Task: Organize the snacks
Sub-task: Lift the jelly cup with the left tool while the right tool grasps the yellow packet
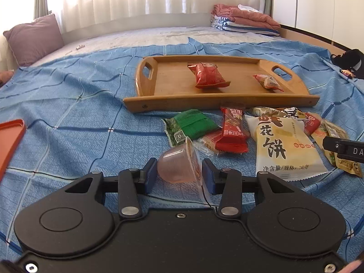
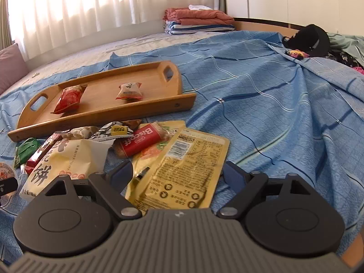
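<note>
Left wrist | fingers point(image 1: 179, 176) clasp jelly cup point(image 1: 177, 167) | right fingers point(image 2: 176, 176) spread around yellow packet point(image 2: 182, 170)

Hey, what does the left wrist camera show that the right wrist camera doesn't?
Only the left wrist view shows the orange tray at its left edge and the left gripper with a clear jelly cup between its pads.

Only the right wrist view shows the right gripper, its jaws wide open around a yellow packet without pressing it, and a red biscuit bar.

Both show the wooden tray holding a red snack bag and a smaller snack, the snack pile, the blue sheet and the folded blankets.
</note>
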The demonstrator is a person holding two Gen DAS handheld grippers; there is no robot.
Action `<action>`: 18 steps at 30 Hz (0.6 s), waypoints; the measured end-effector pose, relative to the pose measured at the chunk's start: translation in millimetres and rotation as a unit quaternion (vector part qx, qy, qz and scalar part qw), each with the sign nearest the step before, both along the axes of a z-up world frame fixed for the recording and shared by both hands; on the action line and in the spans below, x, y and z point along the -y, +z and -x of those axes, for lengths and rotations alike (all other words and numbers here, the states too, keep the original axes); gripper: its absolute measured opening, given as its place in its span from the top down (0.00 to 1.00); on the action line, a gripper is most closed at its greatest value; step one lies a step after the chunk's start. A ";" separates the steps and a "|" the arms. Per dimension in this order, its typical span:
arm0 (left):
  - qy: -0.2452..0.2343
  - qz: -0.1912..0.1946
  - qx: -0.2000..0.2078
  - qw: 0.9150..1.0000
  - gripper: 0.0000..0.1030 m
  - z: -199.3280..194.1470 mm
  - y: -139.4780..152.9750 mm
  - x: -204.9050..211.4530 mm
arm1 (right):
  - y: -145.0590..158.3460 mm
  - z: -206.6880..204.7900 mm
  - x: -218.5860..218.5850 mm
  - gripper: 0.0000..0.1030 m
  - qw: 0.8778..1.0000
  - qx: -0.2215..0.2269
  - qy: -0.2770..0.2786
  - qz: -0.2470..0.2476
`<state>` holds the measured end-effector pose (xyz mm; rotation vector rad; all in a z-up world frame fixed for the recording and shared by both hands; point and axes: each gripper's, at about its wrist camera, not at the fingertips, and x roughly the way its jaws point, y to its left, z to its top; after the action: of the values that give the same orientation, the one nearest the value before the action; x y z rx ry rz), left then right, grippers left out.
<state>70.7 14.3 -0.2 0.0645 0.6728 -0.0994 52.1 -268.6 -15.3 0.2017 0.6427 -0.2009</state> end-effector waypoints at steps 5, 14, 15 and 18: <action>-0.007 0.005 0.000 1.000 0.51 -2.5 -1.9 2.0 | 1.6 6.1 6.3 0.12 1.000 0.002 -0.005 -0.011; 0.005 0.039 -0.006 0.999 0.64 -4.5 1.8 -3.9 | 3.8 7.8 -6.9 0.35 1.000 0.010 0.019 -0.006; 0.004 0.039 -0.005 0.999 0.64 -3.2 2.7 -4.2 | 5.0 8.7 -7.0 0.35 1.000 0.011 0.023 -0.007; 0.003 0.036 0.002 0.999 0.66 1.6 6.3 -4.3 | 7.7 10.8 -8.2 0.36 1.000 0.014 0.027 -0.007</action>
<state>69.1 18.6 6.1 -0.0073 0.6654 -0.1168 41.3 -260.4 -7.5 0.1996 0.6218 -0.1417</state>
